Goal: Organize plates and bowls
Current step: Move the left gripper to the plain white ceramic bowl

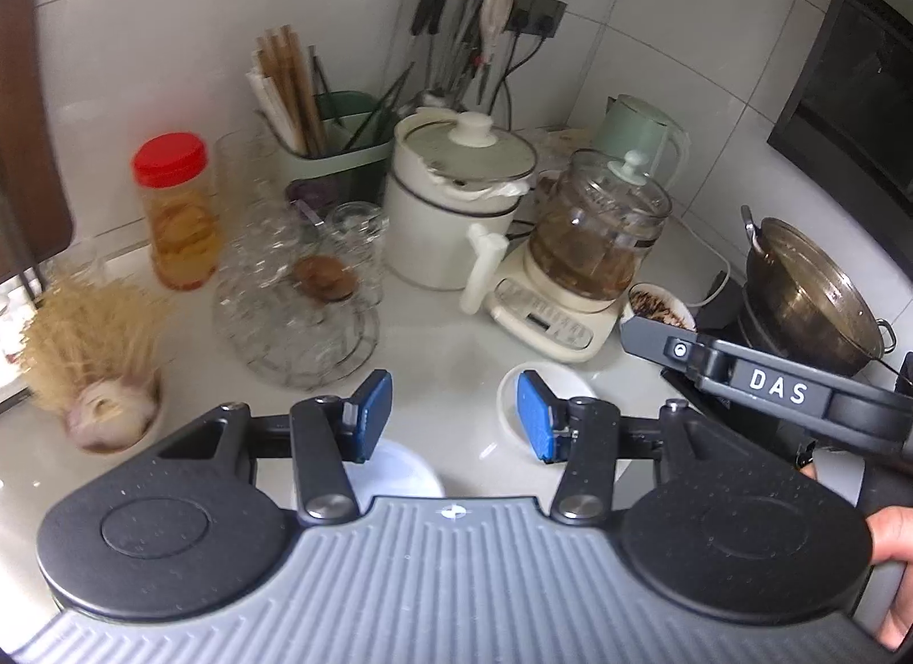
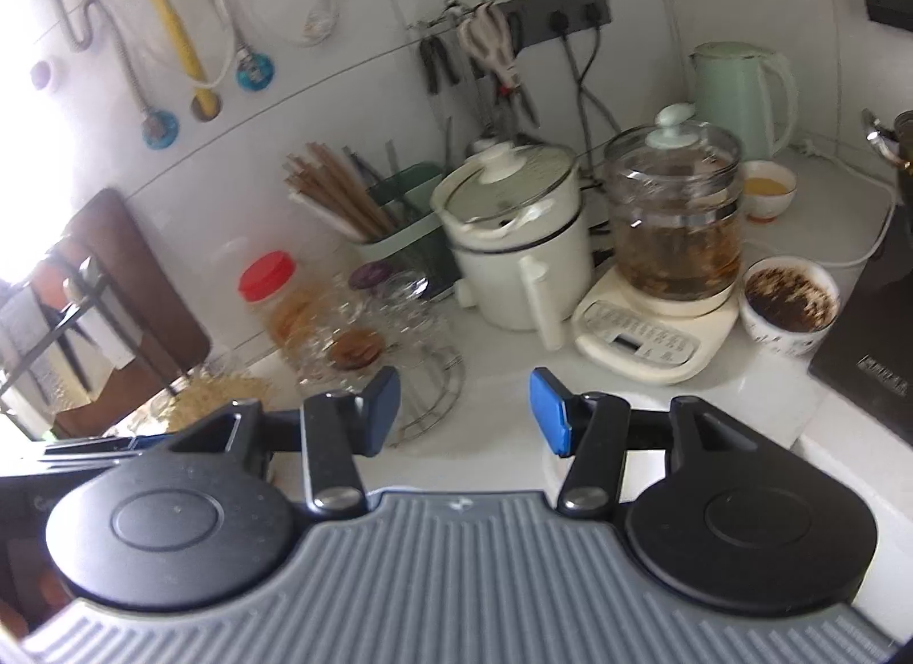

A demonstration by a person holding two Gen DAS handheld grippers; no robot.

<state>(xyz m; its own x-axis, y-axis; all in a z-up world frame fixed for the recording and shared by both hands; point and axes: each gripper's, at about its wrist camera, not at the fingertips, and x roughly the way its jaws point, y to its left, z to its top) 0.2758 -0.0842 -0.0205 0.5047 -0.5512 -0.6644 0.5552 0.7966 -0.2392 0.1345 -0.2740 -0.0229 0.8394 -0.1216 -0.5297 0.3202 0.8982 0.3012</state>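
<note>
Your left gripper (image 1: 453,416) hangs above the white countertop (image 1: 445,339), tilted downward, and the task's things lie directly under and just ahead of it. A small white plate (image 1: 562,379) sits flat on the counter behind the right blue pad (image 1: 533,416), a little to the right of the gap. A second white dish (image 1: 408,470) shows lower, between the left finger and the gripper body, closer to you. Both are round, so no long axis matters; what matters is the rim, and you must come down to it from above. The left gripper is clearly the nearer one. In the right wrist view no plate is visible under the right gripper (image 2: 465,407); only bare counter lies between its pads.

Both grippers stand about half spread. Nothing is between the pads of either one, and the pads touch nothing.

A small bowl with dark contents (image 2: 790,302) stands near the base of the glass kettle (image 2: 673,213), ahead and to the right of your right gripper, well apart from it. I judge this bowl is the natural one for the right hand (image 1: 890,567), while the left takes the plates. The stack of clear glassware (image 1: 297,287) stands close on the left, so keep your left finger away from it when you lower.
</note>
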